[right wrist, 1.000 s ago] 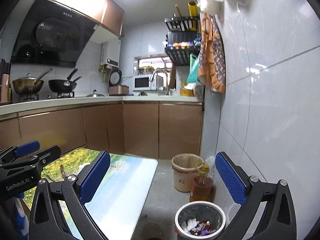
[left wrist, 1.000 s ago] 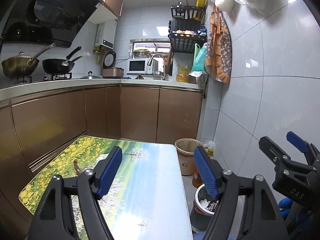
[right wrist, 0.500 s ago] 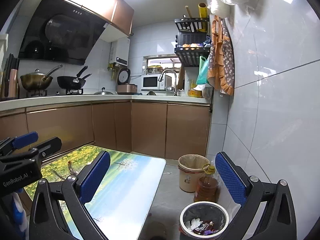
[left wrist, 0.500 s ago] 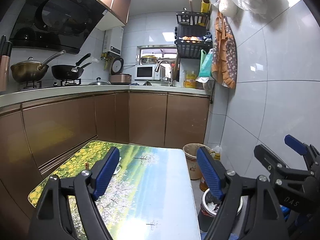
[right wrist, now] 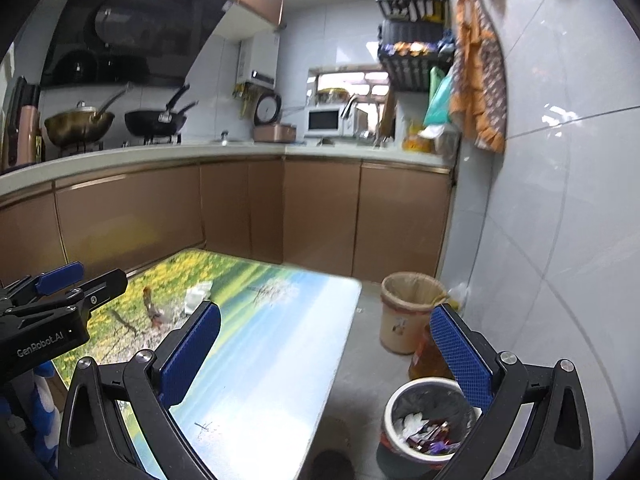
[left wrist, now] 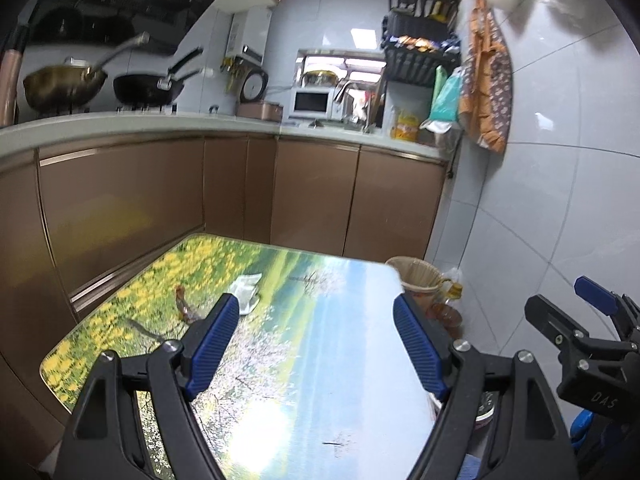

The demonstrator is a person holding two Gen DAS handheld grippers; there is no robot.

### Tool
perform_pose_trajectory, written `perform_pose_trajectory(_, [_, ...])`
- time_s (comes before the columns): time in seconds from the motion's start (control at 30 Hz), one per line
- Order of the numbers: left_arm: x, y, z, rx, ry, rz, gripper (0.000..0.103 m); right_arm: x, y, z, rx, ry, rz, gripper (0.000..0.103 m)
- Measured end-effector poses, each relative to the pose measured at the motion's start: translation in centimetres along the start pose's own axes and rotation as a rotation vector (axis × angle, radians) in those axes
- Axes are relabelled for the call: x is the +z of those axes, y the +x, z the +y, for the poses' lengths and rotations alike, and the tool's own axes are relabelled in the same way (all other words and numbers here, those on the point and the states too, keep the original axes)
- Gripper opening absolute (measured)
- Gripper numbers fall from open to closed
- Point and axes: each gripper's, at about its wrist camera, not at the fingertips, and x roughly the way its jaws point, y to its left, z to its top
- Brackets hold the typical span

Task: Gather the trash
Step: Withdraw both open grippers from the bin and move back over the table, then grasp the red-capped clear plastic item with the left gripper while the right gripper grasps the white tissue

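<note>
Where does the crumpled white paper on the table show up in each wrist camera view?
Left wrist view: the crumpled white paper lies left of centre on the table, just beyond the left finger's tip.
Right wrist view: it sits left of centre, beyond the left finger.
Shared landmark: the tan bin past the table's far right corner.

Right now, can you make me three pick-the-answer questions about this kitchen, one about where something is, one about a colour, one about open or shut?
1. Where is the crumpled white paper?
A. On the table
B. In the sink
C. On the stove

2. What colour are the pads on the left gripper fingers?
A. Red
B. Blue
C. Green

3. How is the right gripper?
A. Shut on a bottle
B. Shut on paper
C. Open and empty

Answers: 1 A, it lies on the picture-printed table; 2 B, both pads look blue; 3 C, nothing sits between its spread fingers.
</note>
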Motion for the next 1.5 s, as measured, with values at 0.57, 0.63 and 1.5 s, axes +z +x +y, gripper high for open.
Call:
perform_pose_trajectory(0.57, [-3.9,16.8,18.6,0.069,-0.266,0.327,0.077,-1.6,22.1,9.0,0.293,-0.09,0.331,0.088])
perform_pose_trajectory(0.63, [-3.7,19.0,19.0,0.083,-0.243,0.344,0.077,-1.6,24.4,10.3,0.329,-0.088,0.35,0.085])
perform_pose_trajectory(1.5, [-4.0,27.8,21.0,0.106,-0.242,0.441,0.015,-3.2,41.2,21.5,0.591,-0.018,0.594,0.021])
